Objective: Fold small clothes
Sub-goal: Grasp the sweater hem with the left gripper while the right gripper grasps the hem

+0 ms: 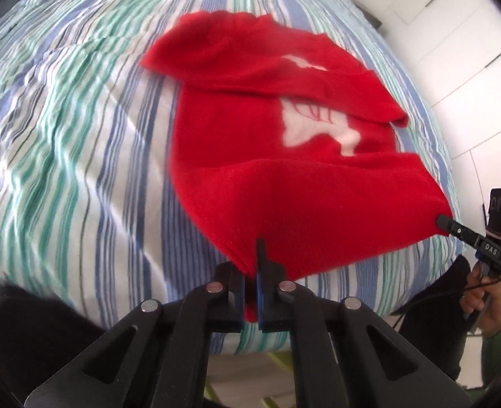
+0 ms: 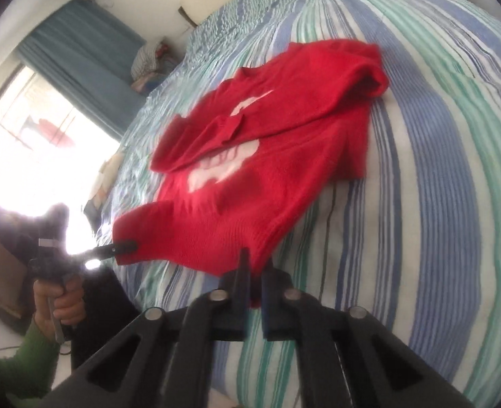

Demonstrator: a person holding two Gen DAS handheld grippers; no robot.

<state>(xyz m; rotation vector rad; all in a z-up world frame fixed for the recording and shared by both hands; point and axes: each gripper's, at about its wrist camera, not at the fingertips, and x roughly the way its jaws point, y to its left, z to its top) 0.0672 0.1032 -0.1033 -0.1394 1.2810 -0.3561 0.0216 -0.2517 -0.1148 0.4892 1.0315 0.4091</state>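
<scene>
A small red sweater with a white figure on its chest lies on the striped bed; its sleeves are folded across the body. My left gripper is shut on one corner of the bottom hem and holds it lifted. My right gripper is shut on the other hem corner of the sweater. Each gripper shows in the other's view, the right one at the far right and the left one at the left, both pinching the raised hem.
The bed's blue, green and white striped cover spreads wide around the sweater. White wardrobe doors stand beyond the bed. A window with a teal curtain and a pile of cloth are at the far side.
</scene>
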